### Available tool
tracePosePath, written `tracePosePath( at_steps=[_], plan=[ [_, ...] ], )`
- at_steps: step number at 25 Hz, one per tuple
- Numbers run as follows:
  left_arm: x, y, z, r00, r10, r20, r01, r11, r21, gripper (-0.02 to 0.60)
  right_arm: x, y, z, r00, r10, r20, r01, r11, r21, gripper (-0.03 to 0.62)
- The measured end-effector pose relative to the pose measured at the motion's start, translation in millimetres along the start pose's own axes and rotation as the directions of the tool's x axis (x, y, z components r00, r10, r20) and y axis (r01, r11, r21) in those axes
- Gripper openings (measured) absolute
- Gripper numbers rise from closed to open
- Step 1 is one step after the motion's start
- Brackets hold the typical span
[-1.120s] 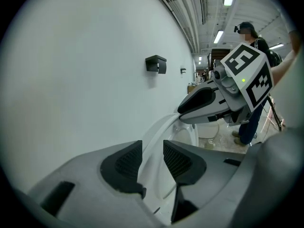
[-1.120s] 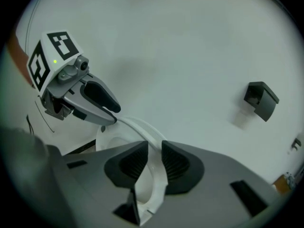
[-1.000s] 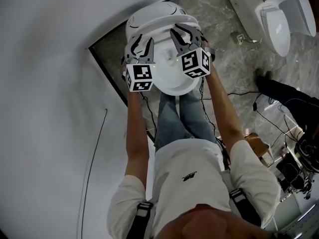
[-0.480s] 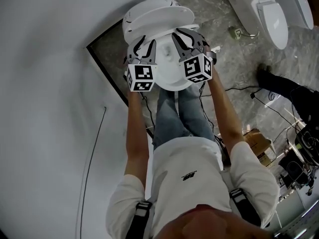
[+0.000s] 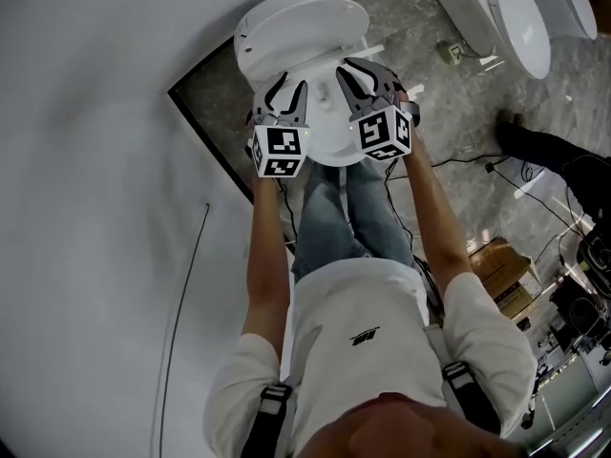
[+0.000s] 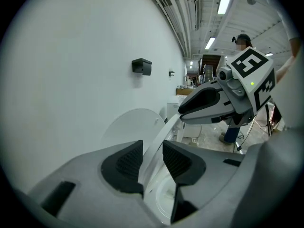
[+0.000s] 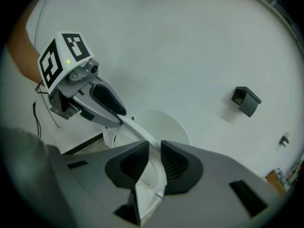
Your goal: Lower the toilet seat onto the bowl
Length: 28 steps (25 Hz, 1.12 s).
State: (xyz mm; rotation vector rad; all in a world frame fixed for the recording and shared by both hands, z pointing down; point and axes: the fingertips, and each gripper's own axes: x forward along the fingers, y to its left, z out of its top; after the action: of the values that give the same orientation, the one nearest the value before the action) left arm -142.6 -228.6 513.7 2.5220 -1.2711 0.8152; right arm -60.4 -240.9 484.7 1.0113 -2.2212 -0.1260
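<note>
Chg. since earlier frame: both grippers, w/ the seat between them, have drawn away from the raised lid toward the person. More of the lid now shows bare behind them. The neighbouring toilet sits closer to the head view's top-right corner.

1. White oval plastic toilet seat (image 5: pixel 329 132): tilted, partway betw. the lid and the bowl. It is apart from the lid and not down on the bowl. Held at both side rims.
2. White rounded plastic toilet lid (image 5: pixel 298 19): raised, standing against the plain white wall (image 5: pixel 95 160).
3. White ceramic bowl rim (image 7: pixel 110 137): shows below the seat in the right gripper view. Mostly covered by the seat in the head view.
4. Left gripper (image 5: pixel 284 100): grey body, black ribbed pads, marker cube. Jaws pinch the seat's left rim, and the rim edge fills the gap betw. the pads.
5. Right gripper (image 5: pixel 364 74): same build. Jaws pinch the seat's right rim, opp. the left gripper.
6. Person: white T-shirt, blue jeans, bare forearms stretched fwd, standing in front of the bowl.
7. Grey marbled stone floor (image 5: pixel 430 93): around the toilet base.
8. Second white toilet (image 5: pixel 525 22): top right, well apart.
9. Small black wall-mounted box (image 7: pixel 246 101): on the wall, above and beside the lid.
10. Black cables (image 5: pixel 473 179): on the floor, right of the person. Brown cardboard box (image 5: pixel 496 267) near them.
</note>
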Motion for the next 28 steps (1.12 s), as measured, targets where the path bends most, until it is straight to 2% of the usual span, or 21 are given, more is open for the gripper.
tracePosePath(
  at_steps=[11, 18, 28],
  plan=[
    [-17.2, -26.8, -14.4, 0.999, -0.033, 0.003, 0.033, 0.999, 0.003, 0.146, -23.6, 20.5, -14.7, 1.000, -0.022, -0.018, 0.022, 0.999, 0.023, 0.084],
    [-24.7, -50.6, -29.9, 0.999, -0.036, -0.024, 0.036, 0.999, 0.004, 0.149, -41.0, 36.0, -32.0, 0.999, -0.012, -0.030, 0.013, 1.000, 0.024, 0.086],
    [-39.3, -74.8, -50.8, 0.998, 0.027, -0.056, -0.027, 1.000, 0.000, 0.155, -61.5, 59.6, -49.3, 1.000, 0.018, -0.003, -0.018, 1.000, 0.019, 0.091]
  ],
)
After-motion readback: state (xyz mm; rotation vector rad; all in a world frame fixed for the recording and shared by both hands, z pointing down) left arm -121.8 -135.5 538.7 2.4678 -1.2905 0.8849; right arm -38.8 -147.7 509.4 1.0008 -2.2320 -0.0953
